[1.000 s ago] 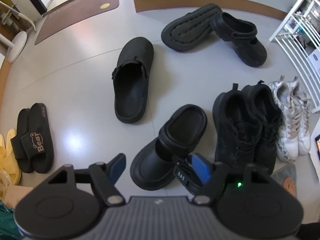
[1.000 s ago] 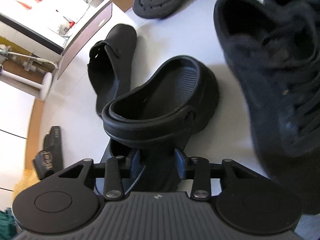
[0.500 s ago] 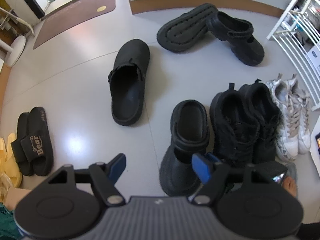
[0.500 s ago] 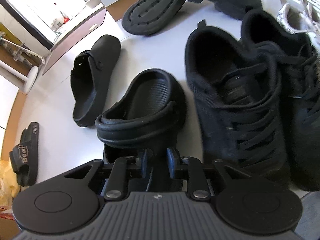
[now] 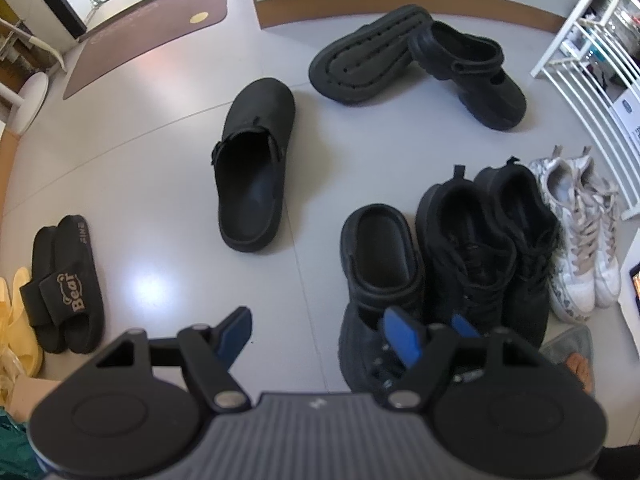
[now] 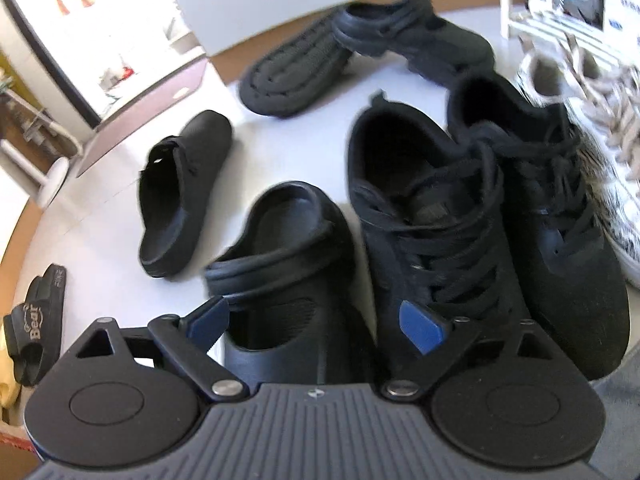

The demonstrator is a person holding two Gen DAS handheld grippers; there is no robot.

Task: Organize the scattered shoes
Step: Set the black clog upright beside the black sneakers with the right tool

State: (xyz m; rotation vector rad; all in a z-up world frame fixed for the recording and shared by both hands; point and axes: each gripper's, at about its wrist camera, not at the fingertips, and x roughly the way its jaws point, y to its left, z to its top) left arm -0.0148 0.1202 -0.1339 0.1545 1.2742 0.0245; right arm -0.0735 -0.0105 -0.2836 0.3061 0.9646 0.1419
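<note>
Now the right claw (image 6: 314, 326) is opening over the black clog (image 6: 288, 256) beside the black sneakers (image 6: 432, 216), while the left claw (image 5: 316, 334) hangs wide and empty.

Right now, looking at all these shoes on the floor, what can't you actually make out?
- Toe of the black clog: hidden by the gripper bodies in both views.
- White sneakers: blurred and cut by the right wrist view's edge.
- Yellow slippers: cut off at the left wrist view's left edge.
- Print on the white rack: too small to read.
- Overturned clog: only its sole shows.
</note>
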